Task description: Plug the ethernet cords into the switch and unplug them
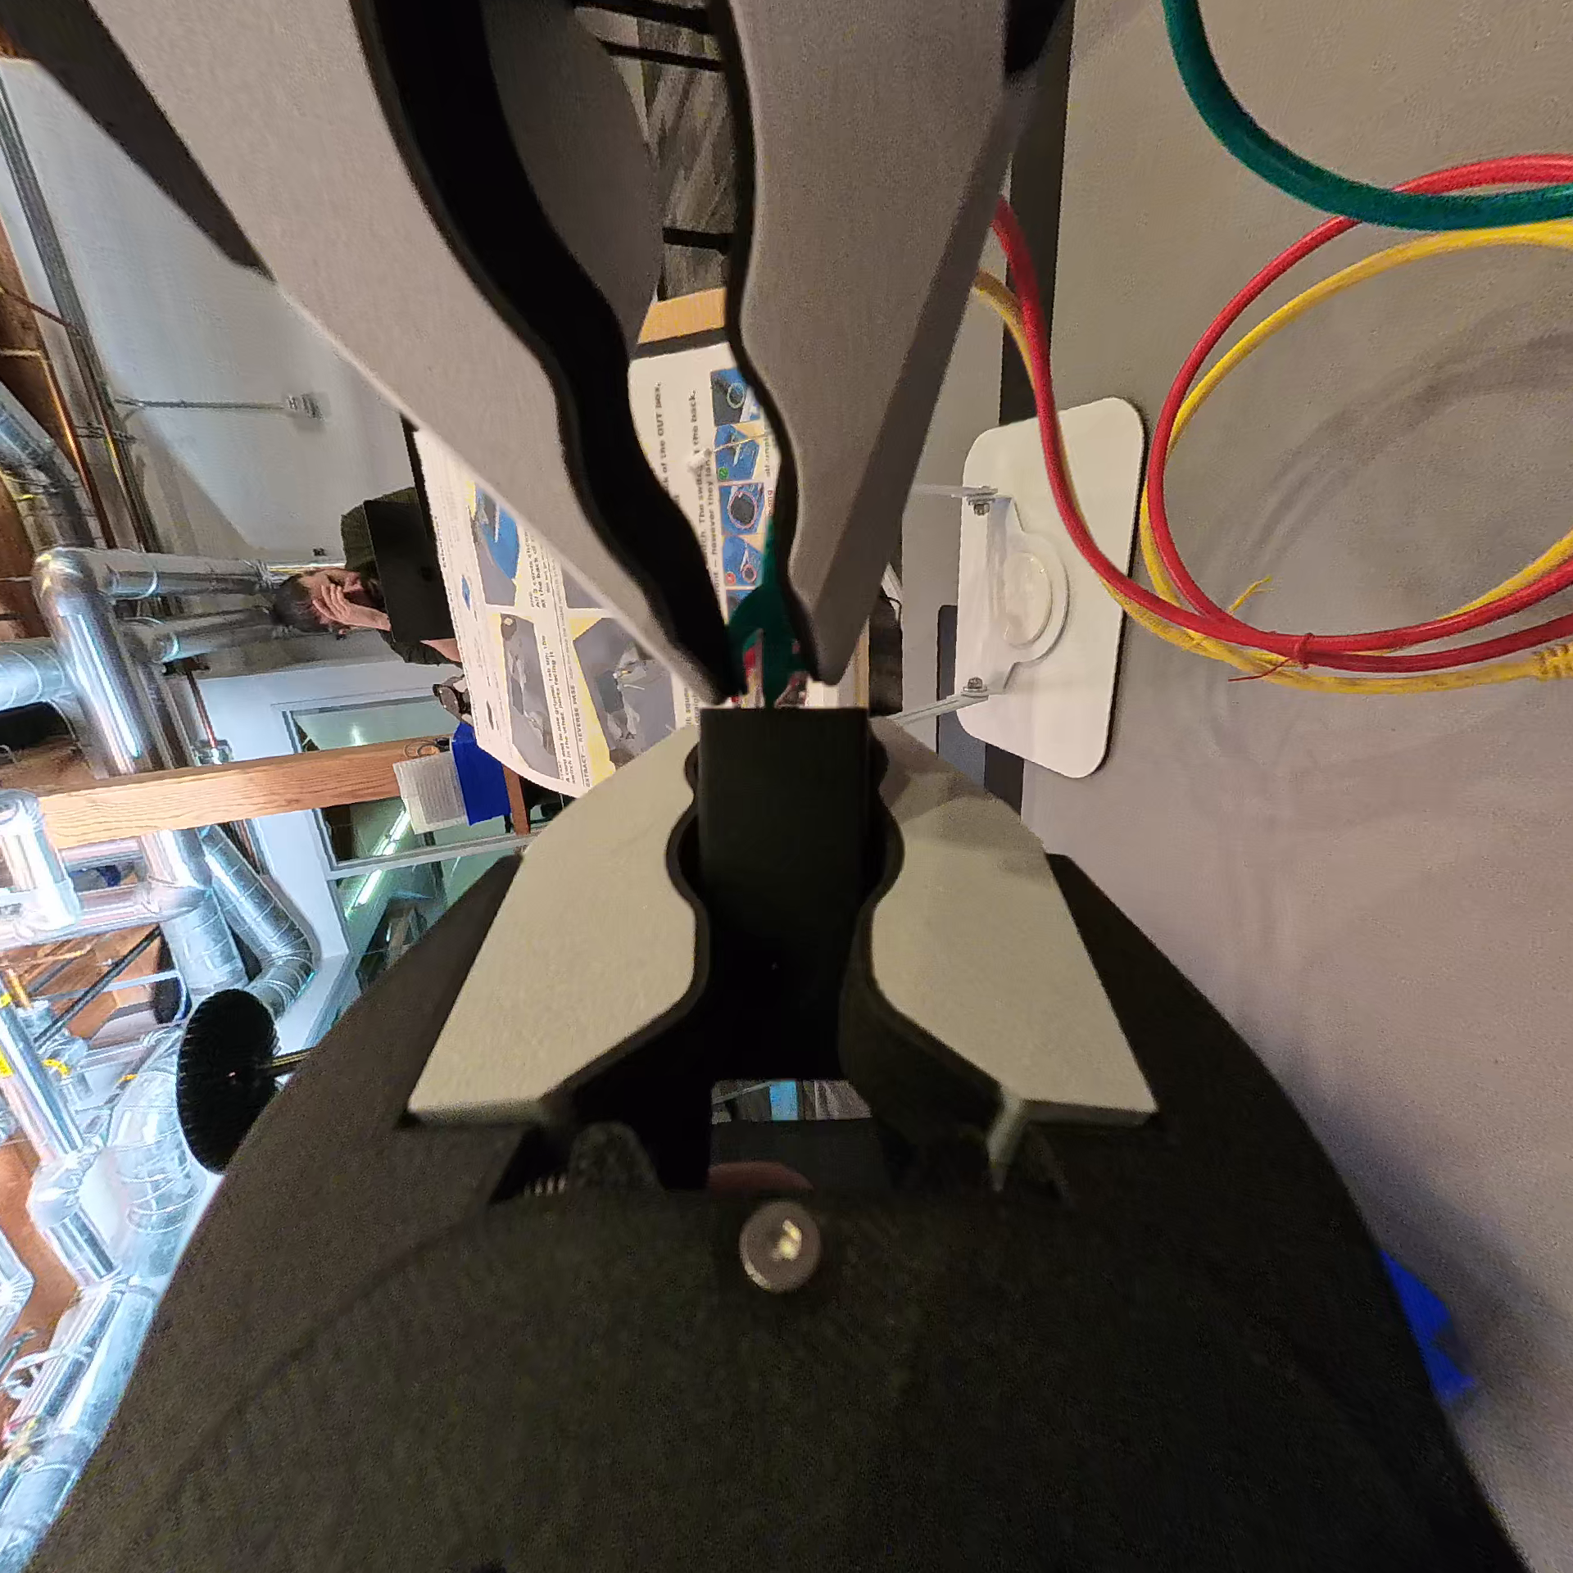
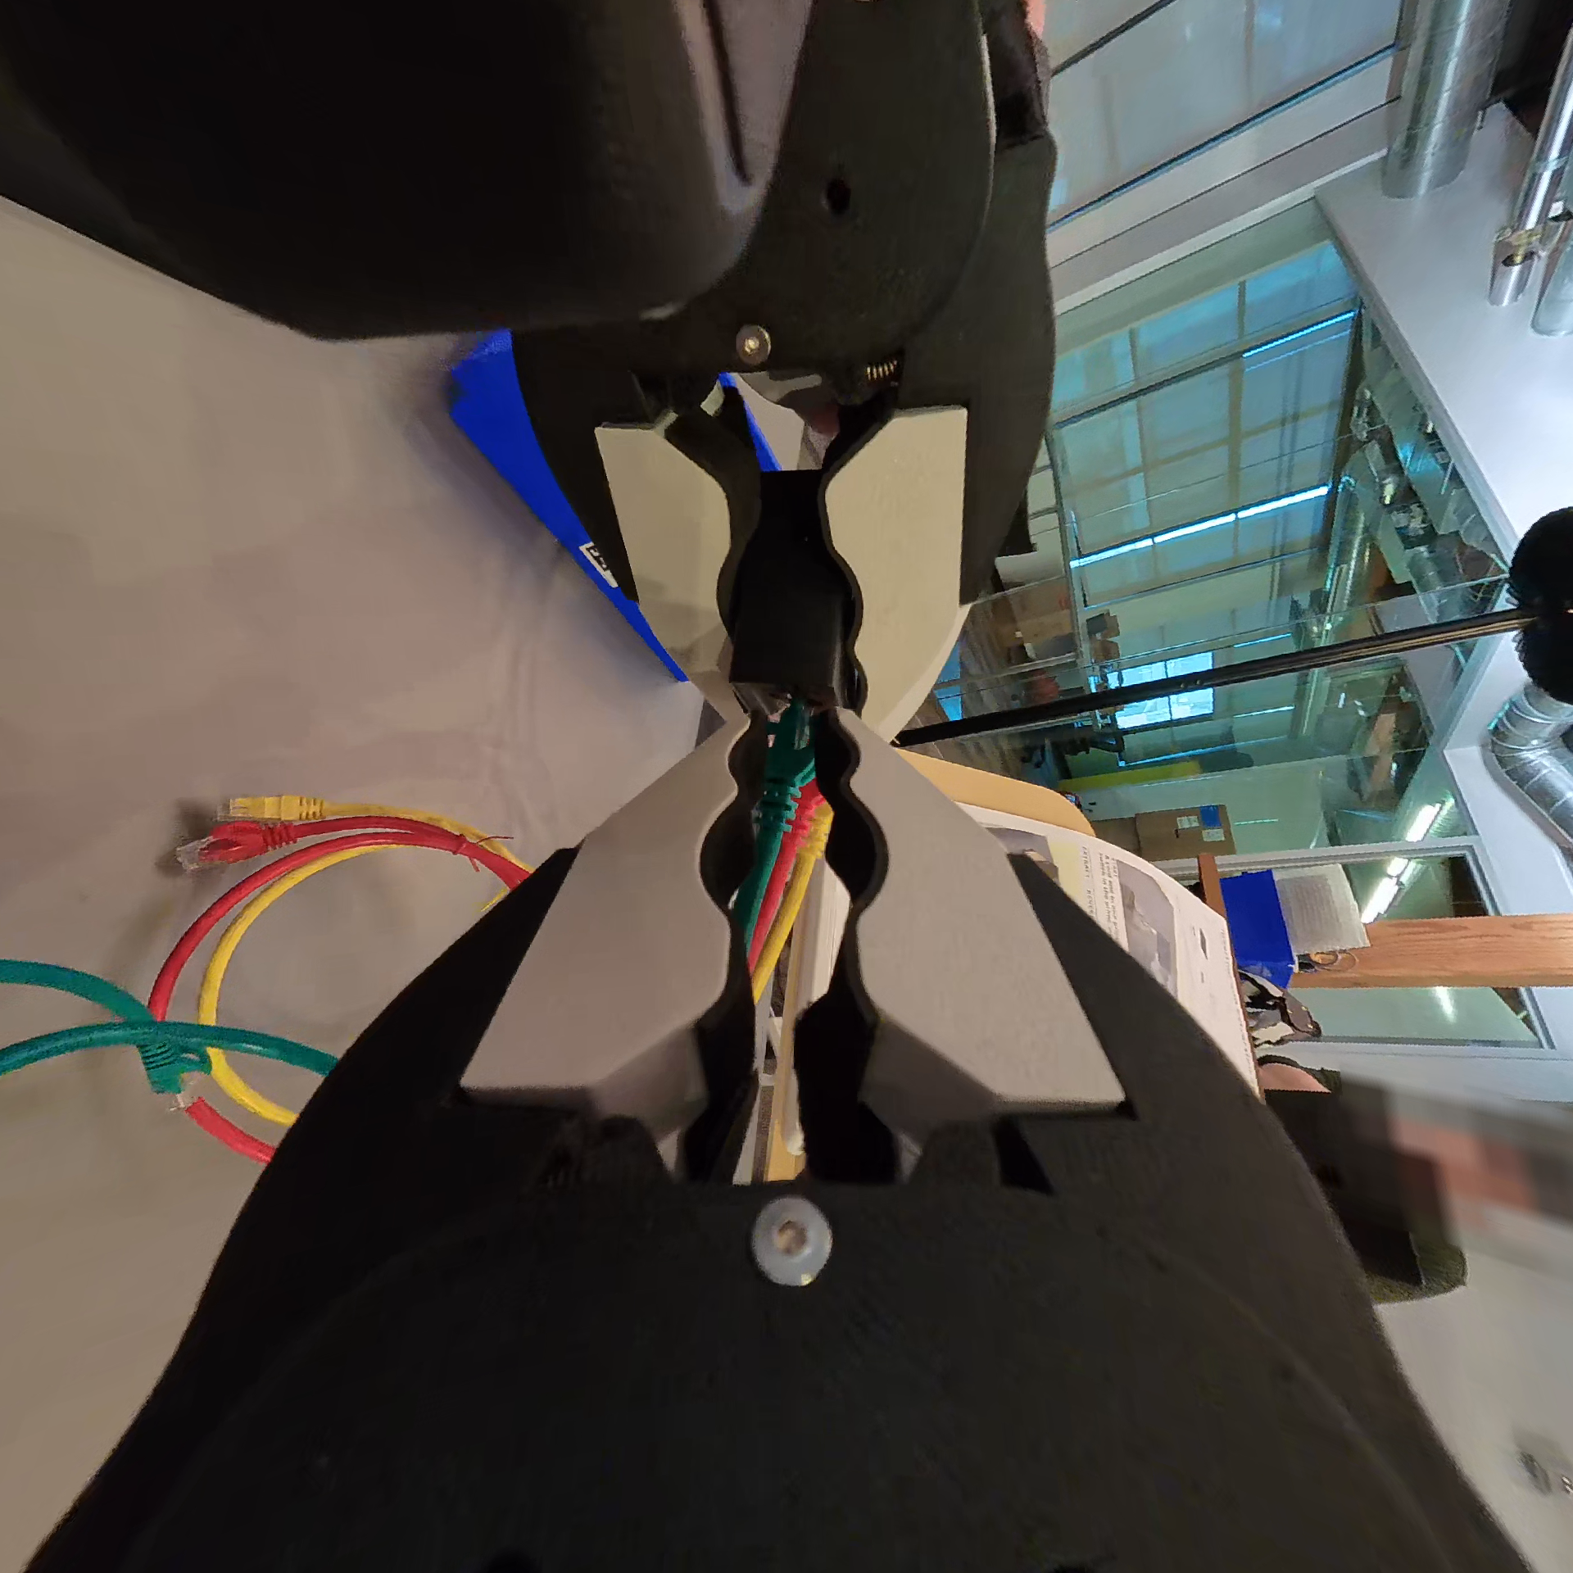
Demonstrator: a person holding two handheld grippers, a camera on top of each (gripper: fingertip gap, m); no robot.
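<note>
My left gripper (image 1: 783, 749) is shut on a small black switch (image 1: 783, 817) and holds it above the grey table. My right gripper (image 2: 787, 723) faces it and is shut on the boot of a green ethernet cord (image 2: 785, 757). The cord's plug meets the switch (image 2: 787, 587) at its port face; how deep it sits is hidden. In the left wrist view the right gripper (image 1: 770, 677) comes in from above with the green plug (image 1: 757, 626). Red (image 2: 804, 809) and yellow (image 2: 819, 830) cords run beside the green one toward the switch. The left gripper also shows in the right wrist view (image 2: 792, 672).
The loose yellow (image 2: 272, 804), red (image 2: 221, 843) and green (image 2: 170, 1077) plug ends lie on the grey table (image 2: 255, 553) amid cord loops. A blue object (image 2: 502, 426) lies behind the left gripper. A white plate with a clear bracket (image 1: 1055, 587) and printed sheets (image 1: 519, 596) stand at the table's edge. Across from one pair of fingers to the other is roughly 4 cm.
</note>
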